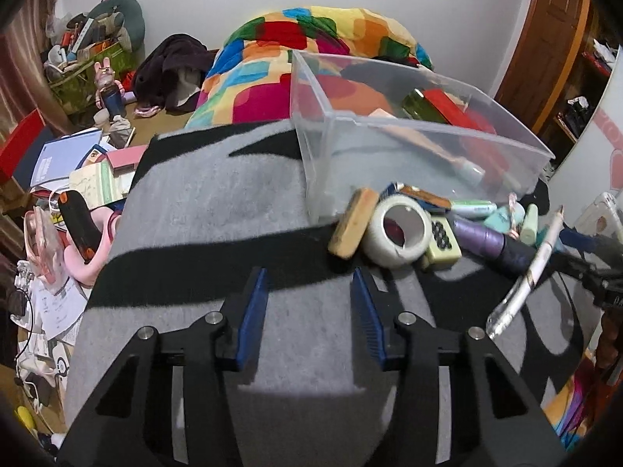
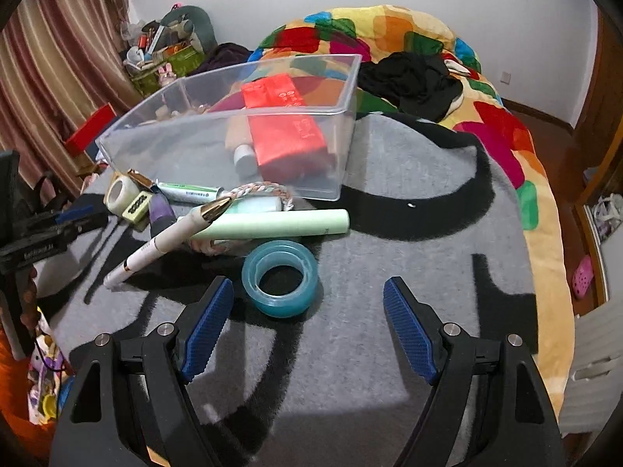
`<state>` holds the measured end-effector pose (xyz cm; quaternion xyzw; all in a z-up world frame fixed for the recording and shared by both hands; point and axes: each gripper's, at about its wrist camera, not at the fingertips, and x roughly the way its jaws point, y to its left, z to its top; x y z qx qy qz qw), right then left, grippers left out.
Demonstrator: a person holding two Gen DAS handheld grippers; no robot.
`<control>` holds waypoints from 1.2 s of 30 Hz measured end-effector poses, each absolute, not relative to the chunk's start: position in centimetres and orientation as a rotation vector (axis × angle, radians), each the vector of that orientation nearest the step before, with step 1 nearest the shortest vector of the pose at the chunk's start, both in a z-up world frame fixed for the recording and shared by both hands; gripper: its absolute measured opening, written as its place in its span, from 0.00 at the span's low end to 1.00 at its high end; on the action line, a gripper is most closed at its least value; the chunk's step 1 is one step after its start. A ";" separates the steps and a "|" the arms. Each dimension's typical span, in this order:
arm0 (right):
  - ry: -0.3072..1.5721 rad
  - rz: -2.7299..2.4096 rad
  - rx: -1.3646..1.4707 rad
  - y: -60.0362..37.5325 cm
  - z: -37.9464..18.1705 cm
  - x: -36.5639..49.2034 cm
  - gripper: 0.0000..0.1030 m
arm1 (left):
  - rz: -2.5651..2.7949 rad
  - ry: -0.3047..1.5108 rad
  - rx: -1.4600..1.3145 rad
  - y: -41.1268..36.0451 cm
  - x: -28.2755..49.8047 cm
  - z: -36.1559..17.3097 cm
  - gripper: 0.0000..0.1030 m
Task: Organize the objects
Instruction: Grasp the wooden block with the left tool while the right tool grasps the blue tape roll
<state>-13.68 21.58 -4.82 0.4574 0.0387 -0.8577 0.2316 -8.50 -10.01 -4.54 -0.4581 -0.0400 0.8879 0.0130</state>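
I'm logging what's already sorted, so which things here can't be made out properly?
- Left wrist view: the items behind the red box in the clear bin are blurred by its wall.
- Right wrist view: the print on the green tube is too small to read.
- Right wrist view: the braided cord is partly hidden behind the white pen.
- Both hand-held grippers are open and empty.

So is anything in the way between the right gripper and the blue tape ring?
No, nothing visible. The blue tape ring lies flat on the gray blanket, just ahead of the right gripper, nearer its left jaw. The jaws are open, with only bare blanket between them and the ring.
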 end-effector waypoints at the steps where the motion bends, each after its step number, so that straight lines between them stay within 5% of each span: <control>1: 0.120 -2.361 1.253 21.3 -4.9 -13.7 0.71 | 2.766 -0.121 -1.424 -9.9 -8.7 -4.5 0.44; 8: 0.154 -2.352 1.245 20.1 -5.0 -14.0 0.36 | 2.762 -0.081 -1.411 -9.0 -9.8 -4.6 0.34; 24: 0.131 -2.397 1.153 21.1 -2.3 -12.6 0.35 | 2.800 -0.048 -1.329 -8.2 -9.4 -3.4 0.09; 36: 0.108 -2.417 1.056 20.7 0.6 -12.5 0.35 | 2.818 -0.067 -1.300 -9.1 -8.1 -1.8 0.10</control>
